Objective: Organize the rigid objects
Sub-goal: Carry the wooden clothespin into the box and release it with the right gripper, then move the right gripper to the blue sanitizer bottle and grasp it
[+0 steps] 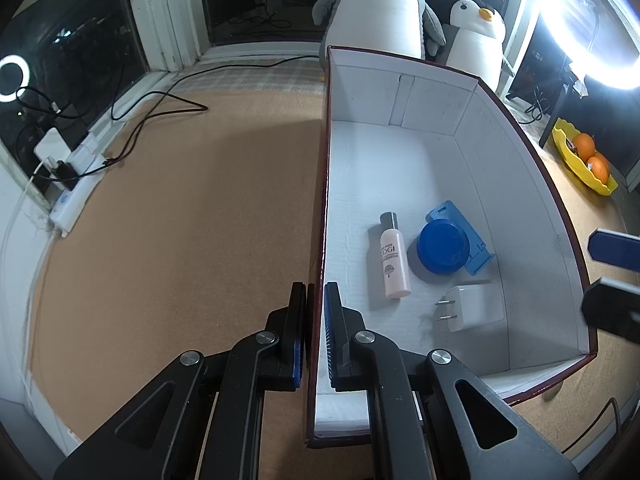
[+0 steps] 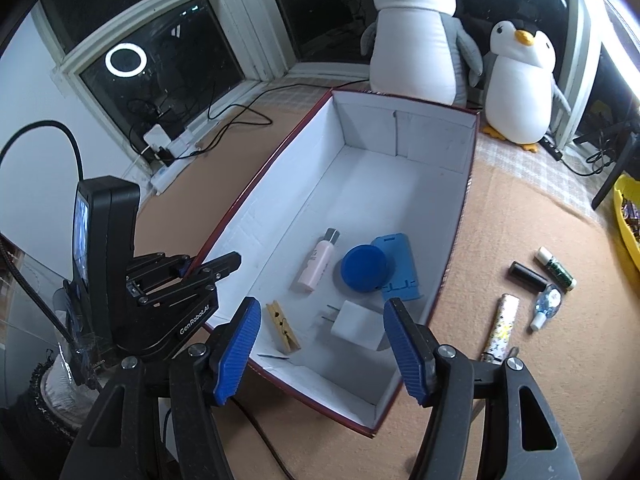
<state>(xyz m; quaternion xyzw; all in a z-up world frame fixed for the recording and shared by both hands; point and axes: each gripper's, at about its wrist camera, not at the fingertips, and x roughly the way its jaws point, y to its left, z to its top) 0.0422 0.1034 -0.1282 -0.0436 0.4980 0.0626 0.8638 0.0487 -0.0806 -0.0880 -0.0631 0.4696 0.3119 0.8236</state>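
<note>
The left gripper [image 1: 316, 308] was clamped on the box [image 1: 320, 200] wall while the right gripper [image 2: 322, 344], open and empty, hung over the charger [image 2: 356, 326] at the frame's bottom, so a jerk might tip the box and spill everything.

The box [image 2: 460, 216] looks like matt white card inside, with a glossy dark red skin outside. In it lie a bare wooden clothespin [image 2: 283, 326], a smooth pink plastic bottle [image 2: 316, 262] and a blue plastic lid [image 2: 364, 268]. The tabletop [image 1: 180, 208] is rough cork. The far penguins [image 2: 416, 36] are soft plush.
</note>
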